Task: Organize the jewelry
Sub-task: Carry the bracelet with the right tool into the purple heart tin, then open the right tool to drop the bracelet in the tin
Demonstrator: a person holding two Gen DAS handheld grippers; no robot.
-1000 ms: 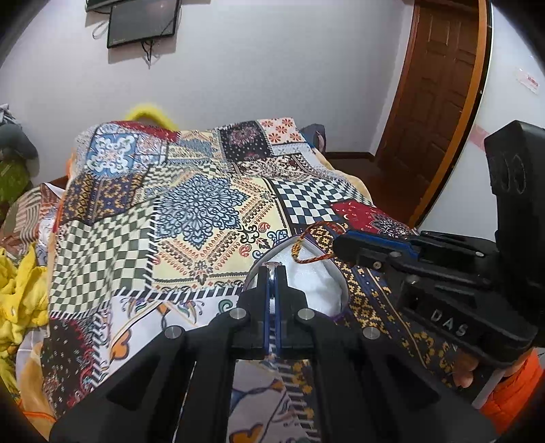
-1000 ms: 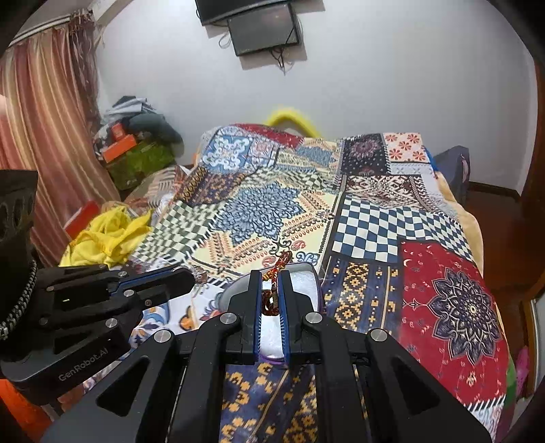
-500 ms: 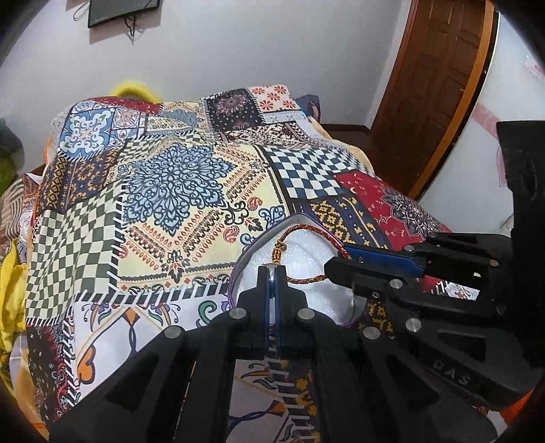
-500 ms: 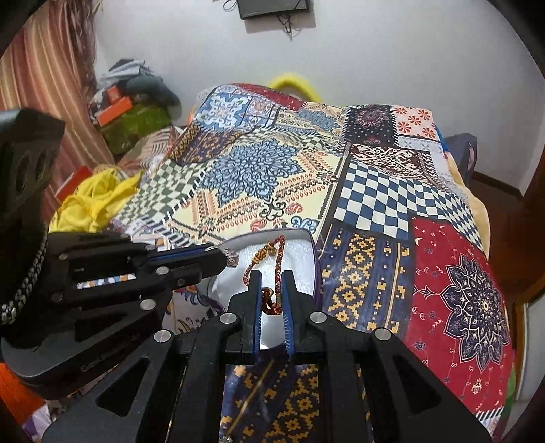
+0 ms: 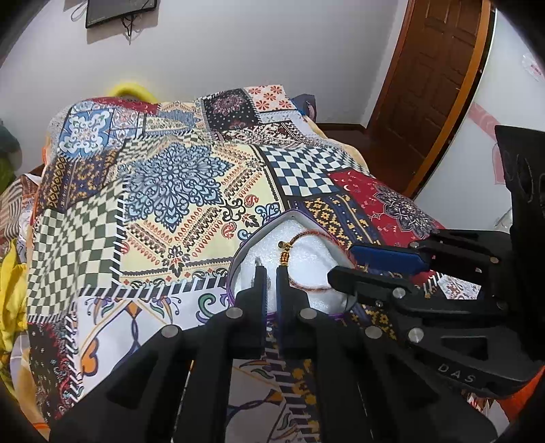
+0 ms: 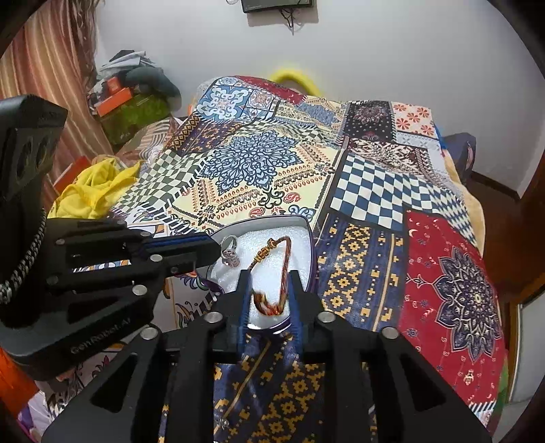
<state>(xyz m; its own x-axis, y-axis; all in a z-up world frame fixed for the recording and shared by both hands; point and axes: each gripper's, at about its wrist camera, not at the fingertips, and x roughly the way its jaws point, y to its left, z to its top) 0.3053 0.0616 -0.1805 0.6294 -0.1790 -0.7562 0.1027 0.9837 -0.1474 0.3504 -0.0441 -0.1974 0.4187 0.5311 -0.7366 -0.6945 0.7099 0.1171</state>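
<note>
An open jewelry box (image 6: 308, 235) lined with white foam lies on the patterned bedspread; it also shows in the left wrist view (image 5: 238, 259). A red and gold thread bracelet (image 6: 282, 262) lies on the foam, its near end between my right gripper's (image 6: 269, 288) parted fingers. A silver ring (image 6: 229, 250) lies on the foam just off my left gripper's tip. In the left wrist view my left gripper (image 5: 269, 276) has a narrow gap between its fingers, the ring barely visible there, and the bracelet (image 5: 299, 243) lies to its right.
The patchwork bedspread (image 6: 368, 191) covers the bed. Yellow cloth (image 6: 92, 191) and piled clutter (image 6: 133, 102) lie to the left. A wooden door (image 5: 432, 78) stands at the right, a dark screen (image 5: 119, 12) hangs on the back wall.
Both grippers have opened. The bracelet has dropped from my right gripper onto the foam, and the ring from my left gripper now lies in the box.
</note>
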